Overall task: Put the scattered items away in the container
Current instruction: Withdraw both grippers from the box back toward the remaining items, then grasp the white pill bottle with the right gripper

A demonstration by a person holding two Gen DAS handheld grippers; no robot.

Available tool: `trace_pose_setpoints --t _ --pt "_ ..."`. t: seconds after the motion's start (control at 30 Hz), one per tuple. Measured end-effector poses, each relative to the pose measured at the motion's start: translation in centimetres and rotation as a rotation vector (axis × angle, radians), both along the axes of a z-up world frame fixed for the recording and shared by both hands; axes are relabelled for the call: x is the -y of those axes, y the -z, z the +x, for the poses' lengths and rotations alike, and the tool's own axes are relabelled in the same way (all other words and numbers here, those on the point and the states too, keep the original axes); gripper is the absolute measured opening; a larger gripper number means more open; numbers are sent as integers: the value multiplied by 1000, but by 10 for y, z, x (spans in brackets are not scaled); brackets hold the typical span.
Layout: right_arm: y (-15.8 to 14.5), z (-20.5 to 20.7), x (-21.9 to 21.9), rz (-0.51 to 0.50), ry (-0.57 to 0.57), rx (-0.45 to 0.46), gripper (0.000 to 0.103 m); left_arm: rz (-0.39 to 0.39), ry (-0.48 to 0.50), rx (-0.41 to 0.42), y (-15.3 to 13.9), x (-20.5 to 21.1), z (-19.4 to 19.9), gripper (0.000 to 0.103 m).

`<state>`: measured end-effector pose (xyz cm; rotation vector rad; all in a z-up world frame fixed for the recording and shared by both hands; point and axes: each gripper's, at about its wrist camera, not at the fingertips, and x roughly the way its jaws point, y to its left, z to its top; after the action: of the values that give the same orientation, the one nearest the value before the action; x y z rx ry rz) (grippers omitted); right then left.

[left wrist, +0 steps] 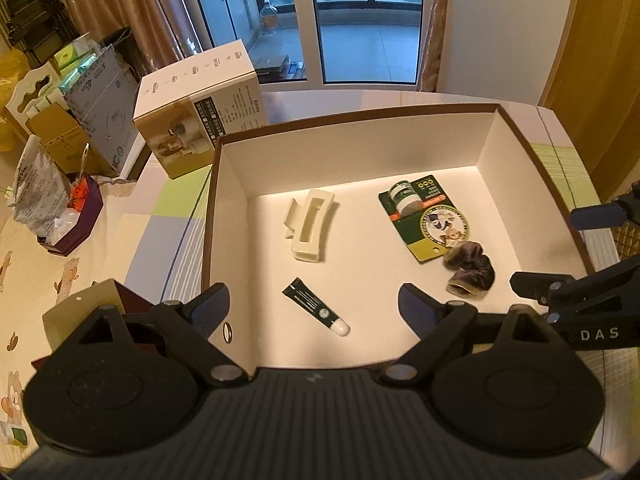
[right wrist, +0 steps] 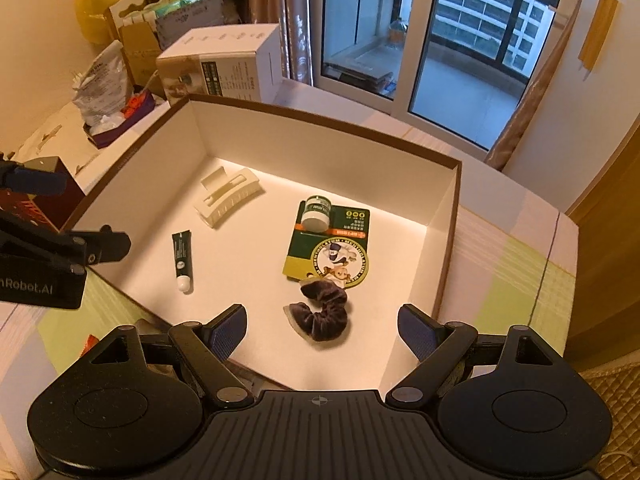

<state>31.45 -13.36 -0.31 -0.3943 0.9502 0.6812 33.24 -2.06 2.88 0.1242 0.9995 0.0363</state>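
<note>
Both grippers are held above the white cardboard box [left wrist: 232, 200] – the left gripper [left wrist: 314, 312] and the right gripper [right wrist: 322, 330] each with jaws spread wide and nothing between them. Inside, a cream hair claw [left wrist: 308, 226], a dark green tube [left wrist: 316, 307], a carded balm jar [right wrist: 316, 213] and a purple velvet scrunchie [right wrist: 322, 314] are seen lying on the floor – the scrunchie touching the card's edge.

Left wrist view: right gripper [left wrist: 560, 252] cut off by right edge, only fingers + part of body show. Small ring-like thing [left wrist: 228, 332] by container [left wrist: 360, 120] near wall, too small to ID. Print on white carton [left wrist: 200, 108] unreadable. Right wrist view: left gripper [right wrist: 76, 216] cut by left edge; card [right wrist: 332, 248] text too small; scrunchie [right wrist: 324, 312] covers card's lower edge.
</note>
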Motion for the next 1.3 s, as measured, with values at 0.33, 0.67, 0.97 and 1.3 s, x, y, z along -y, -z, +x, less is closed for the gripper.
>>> trace_pose_setpoints --t 0.33,0.67,0.97,1.3 --pt "-10 -19 18 35 -7 19 88 -4 14 21 -11 3 -29 90" --pt "-11 -42 41 89 -6 46 88 -35 69 40 -16 -15 -55 90" --pt "-14 -74 67 192 -58 79 88 -44 175 52 -7 -39 -79 90" --pt "17 -97 74 98 -194 39 88 -44 298 28 17 -62 -105 90"
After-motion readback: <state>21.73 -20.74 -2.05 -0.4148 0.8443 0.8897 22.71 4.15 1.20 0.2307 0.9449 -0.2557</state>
